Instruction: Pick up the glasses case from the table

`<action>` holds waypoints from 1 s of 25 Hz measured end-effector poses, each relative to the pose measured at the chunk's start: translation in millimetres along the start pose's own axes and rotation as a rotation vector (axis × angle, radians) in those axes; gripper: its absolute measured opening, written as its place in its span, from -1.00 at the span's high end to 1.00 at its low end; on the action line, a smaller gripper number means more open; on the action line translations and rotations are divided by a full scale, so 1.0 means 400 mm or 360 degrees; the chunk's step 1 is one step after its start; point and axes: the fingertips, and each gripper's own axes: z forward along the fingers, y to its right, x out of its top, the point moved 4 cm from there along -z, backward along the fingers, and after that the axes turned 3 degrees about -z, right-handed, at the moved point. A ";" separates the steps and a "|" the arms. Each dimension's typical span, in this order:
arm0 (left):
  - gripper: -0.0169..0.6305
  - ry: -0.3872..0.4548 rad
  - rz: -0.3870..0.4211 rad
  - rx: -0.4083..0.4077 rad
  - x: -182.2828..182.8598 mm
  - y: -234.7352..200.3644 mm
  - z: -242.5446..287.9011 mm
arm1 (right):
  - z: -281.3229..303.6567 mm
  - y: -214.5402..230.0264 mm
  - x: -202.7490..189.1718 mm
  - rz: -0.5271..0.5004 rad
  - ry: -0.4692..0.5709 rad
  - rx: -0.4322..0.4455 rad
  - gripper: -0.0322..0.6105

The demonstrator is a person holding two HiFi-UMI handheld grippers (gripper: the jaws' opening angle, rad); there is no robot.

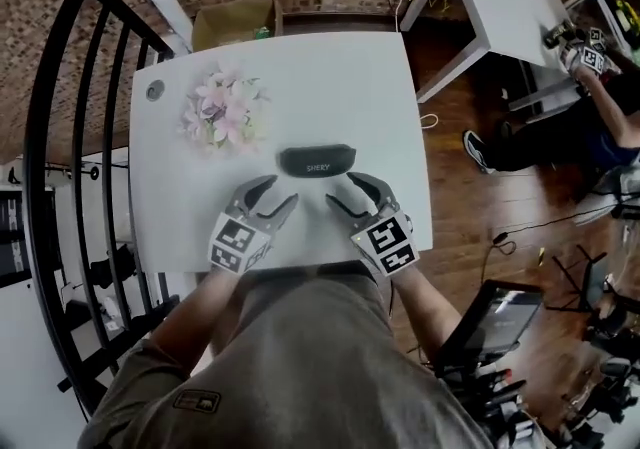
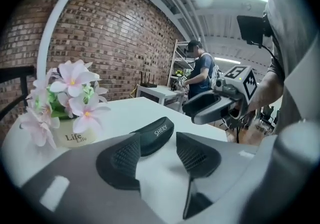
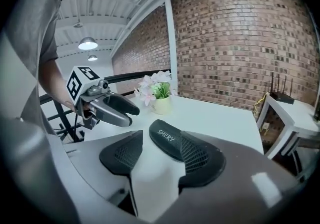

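A black glasses case (image 1: 317,161) with white lettering lies flat near the middle of the white table (image 1: 330,87). My left gripper (image 1: 273,196) hovers just in front of the case's left end, jaws open with nothing between them. My right gripper (image 1: 346,194) sits in front of the case's right end, open and empty too. In the left gripper view the case (image 2: 156,132) lies beyond the left gripper (image 2: 157,153), apart from its pads. The right gripper view shows the case (image 3: 166,140) just past the right gripper (image 3: 160,153) and partly hidden behind its right pad.
A small pot of pink flowers (image 1: 224,113) stands left of the case at the table's back. A black stair railing (image 1: 70,137) runs along the left. A second white table (image 1: 500,7) with a router and a seated person (image 1: 570,127) are at the right.
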 end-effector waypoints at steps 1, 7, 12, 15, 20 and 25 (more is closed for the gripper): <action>0.30 -0.0026 0.0041 0.0007 -0.003 -0.005 0.017 | 0.013 0.013 -0.002 -0.0044 -0.0025 0.0023 0.08; -0.04 -0.0201 0.0338 0.0029 -0.013 -0.023 0.092 | 0.089 0.054 -0.045 -0.0375 -0.0237 0.0203 -0.26; -0.22 -0.0333 0.0521 -0.0002 -0.034 -0.042 0.143 | 0.143 0.079 -0.084 -0.0490 -0.0369 0.0295 -0.43; -0.29 -0.0379 0.0583 -0.0032 -0.039 -0.058 0.174 | 0.175 0.096 -0.103 -0.0481 -0.0415 0.0342 -0.49; -0.35 -0.0494 0.0603 -0.0130 -0.059 -0.070 0.213 | 0.209 0.106 -0.127 -0.0519 -0.0481 0.0439 -0.53; -0.35 -0.0528 0.0501 -0.0177 -0.076 -0.081 0.232 | 0.230 0.110 -0.135 -0.0508 -0.0486 0.0483 -0.31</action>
